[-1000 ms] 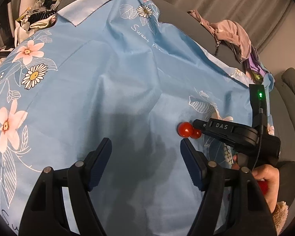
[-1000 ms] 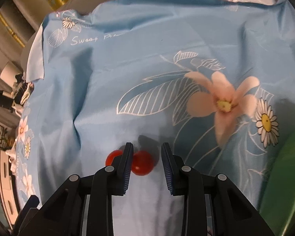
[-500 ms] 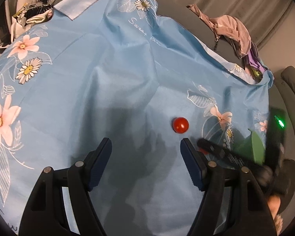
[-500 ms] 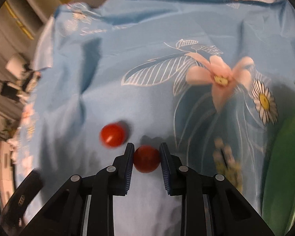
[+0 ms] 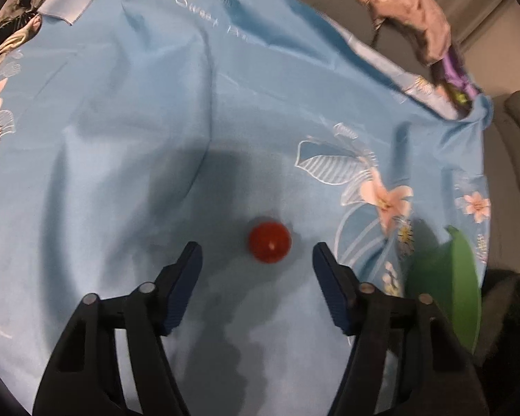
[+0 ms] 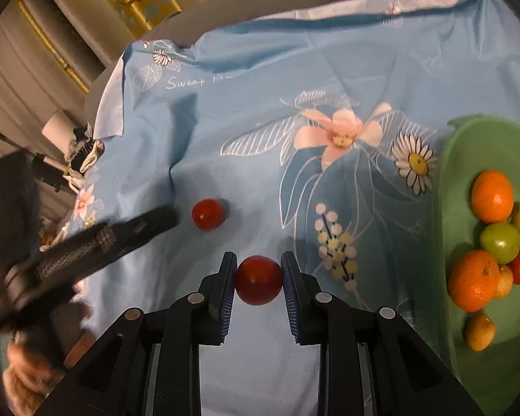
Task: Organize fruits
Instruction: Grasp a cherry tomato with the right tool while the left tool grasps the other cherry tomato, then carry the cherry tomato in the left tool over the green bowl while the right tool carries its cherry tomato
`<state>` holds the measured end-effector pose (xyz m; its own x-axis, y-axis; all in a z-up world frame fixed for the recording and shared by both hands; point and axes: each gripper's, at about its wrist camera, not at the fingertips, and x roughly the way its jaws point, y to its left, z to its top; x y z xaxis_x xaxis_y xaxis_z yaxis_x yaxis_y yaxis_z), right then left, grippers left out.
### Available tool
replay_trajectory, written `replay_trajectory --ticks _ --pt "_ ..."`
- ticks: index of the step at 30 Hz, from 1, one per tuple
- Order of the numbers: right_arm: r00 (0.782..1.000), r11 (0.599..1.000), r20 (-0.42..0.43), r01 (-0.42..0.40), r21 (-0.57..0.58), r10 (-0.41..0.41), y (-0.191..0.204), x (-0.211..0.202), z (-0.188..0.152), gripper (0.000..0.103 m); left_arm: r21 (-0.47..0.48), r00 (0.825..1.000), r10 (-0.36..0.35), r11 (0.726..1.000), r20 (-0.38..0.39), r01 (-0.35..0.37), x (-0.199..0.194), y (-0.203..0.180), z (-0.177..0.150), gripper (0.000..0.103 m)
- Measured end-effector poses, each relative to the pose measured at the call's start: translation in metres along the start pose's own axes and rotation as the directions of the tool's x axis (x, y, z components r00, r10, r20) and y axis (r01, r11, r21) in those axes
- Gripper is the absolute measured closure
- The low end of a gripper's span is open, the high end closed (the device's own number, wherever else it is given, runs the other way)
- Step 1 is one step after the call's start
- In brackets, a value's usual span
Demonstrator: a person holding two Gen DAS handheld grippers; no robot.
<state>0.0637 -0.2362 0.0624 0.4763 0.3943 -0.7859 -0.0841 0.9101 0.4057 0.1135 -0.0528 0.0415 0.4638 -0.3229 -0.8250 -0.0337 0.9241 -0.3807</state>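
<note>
Covering table, blue floral cloth (image 5: 156, 111); right gripper (image 6: 258, 270) jaws clamped on tomato (image 6: 259, 280); left gripper (image 5: 256, 260) jaws apart.

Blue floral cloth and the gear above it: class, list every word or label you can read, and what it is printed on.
"Sweet": white script on the blue cloth; the next word is cut off by a fold, unreadable.
Label on the left hand-held gripper's finger: blurred, unreadable.

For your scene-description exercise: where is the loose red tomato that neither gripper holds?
The loose tomato lies on the blue floral cloth, ahead of the open left gripper and between its fingers, left of the green bowl.
</note>
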Motion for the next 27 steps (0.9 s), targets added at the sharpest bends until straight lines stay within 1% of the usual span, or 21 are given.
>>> replay_trajectory --ticks 2,5,6,7,9,13,17,20,22,25,27 --pt "1.0 1.0 -0.003 0.008 -0.011 -0.008 0.001 0.0 0.0 0.075 0.01 1.0 -0.005 1.0 -0.008 0.005 0.008 -0.004 0.0 0.045" --pt "1.0 0.999 0.013 0.006 -0.034 -0.006 0.006 -0.002 0.0 0.075 0.026 0.999 0.028 0.999 -0.023 -0.028 0.019 -0.005 0.001 0.057" --pt "1.0 0.999 0.017 0.0 -0.038 0.0 0.008 -0.003 0.0 0.075 0.023 0.999 0.039 0.999 -0.028 -0.038 0.023 -0.004 0.001 0.057" --pt "1.0 0.999 0.019 -0.005 -0.042 0.006 0.009 -0.004 0.0 0.075 0.022 0.999 0.033 0.999 -0.012 -0.033 0.023 -0.003 0.001 0.059" --pt "1.0 0.999 0.02 -0.011 -0.05 0.012 0.01 -0.005 -0.001 0.075 0.037 0.999 0.038 0.999 -0.001 -0.038 0.025 -0.003 0.0 0.072" --pt "1.0 0.998 0.02 0.001 -0.059 0.0 0.011 -0.004 -0.002 0.075 0.041 0.998 0.056 0.998 0.005 -0.057 0.019 -0.003 -0.006 0.073" --pt "1.0 0.999 0.02 0.007 -0.054 -0.006 0.012 -0.002 0.0 0.075 0.027 0.997 0.053 0.998 0.059 -0.055 -0.011 0.002 -0.022 0.073" --pt "1.0 0.998 0.02 0.005 -0.059 -0.004 0.013 -0.003 -0.001 0.075 0.02 0.992 0.059 0.998 0.114 -0.061 -0.04 0.007 -0.041 0.073" --pt "1.0 0.998 0.027 0.001 -0.069 0.001 0.015 -0.006 -0.002 0.075 -0.002 0.986 0.06 0.998 0.156 -0.061 -0.061 0.014 -0.062 0.073" --pt "1.0 0.997 0.026 0.014 -0.079 -0.012 0.017 -0.006 -0.004 0.075 -0.022 0.977 0.08 0.997 0.199 -0.077 -0.077 0.021 -0.093 0.072" --pt "1.0 0.996 0.024 0.014 -0.086 -0.012 0.019 -0.006 -0.007 0.075 -0.028 0.975 0.081 0.997 0.205 -0.077 -0.081 0.024 -0.107 0.072"
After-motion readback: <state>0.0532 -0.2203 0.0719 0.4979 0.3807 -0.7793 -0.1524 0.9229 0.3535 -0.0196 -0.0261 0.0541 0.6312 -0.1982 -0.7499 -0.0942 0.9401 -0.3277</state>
